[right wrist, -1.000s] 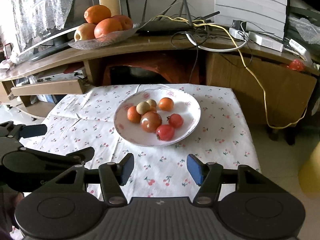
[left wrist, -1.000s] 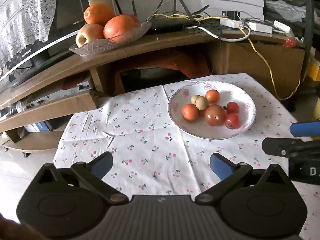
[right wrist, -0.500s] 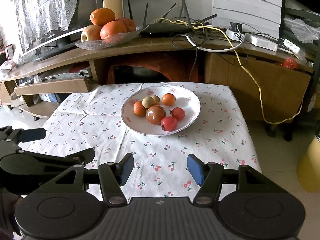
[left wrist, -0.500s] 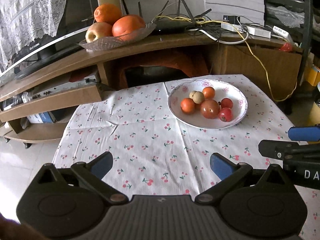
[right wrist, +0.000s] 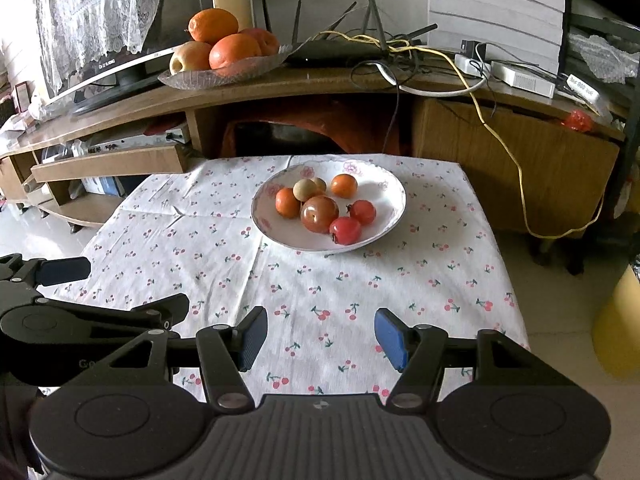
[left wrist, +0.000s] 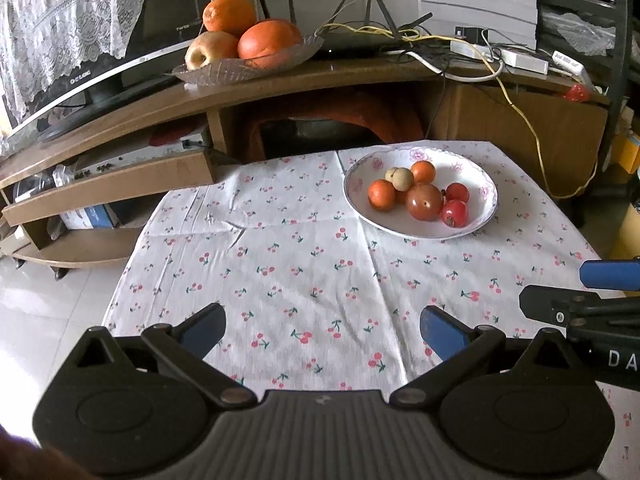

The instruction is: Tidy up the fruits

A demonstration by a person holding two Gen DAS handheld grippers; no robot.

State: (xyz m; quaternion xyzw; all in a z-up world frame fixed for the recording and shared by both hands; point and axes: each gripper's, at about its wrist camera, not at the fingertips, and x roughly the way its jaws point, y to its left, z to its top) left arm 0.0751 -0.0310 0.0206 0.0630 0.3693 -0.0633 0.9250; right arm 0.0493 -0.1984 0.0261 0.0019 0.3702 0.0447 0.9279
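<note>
From where I sit, the small fruits [right wrist: 320, 210] lie gathered in the white plate [right wrist: 390, 216], which stands on the cherry-print worktop [right wrist: 280, 288] in the upper middle of the right wrist view and toward the upper right of the left wrist view. Both tools hang low at the near edge, well apart from the plate. My right hand-held gripper [right wrist: 320, 338] points almost straight at the plate, so I judge it the nearer and better aligned; from my left hand-held gripper [left wrist: 320, 330] the plate lies ahead and off to the right. The fruits are roundish, with no long axis to line up on. Both pairs of fingers stand wide apart, holding and touching nothing. With the fruits collected so, this fits either sorting still ahead or gathering done. Larger fruit sits in a glass dish [left wrist: 224, 74] on the shelf, upper left.
</note>
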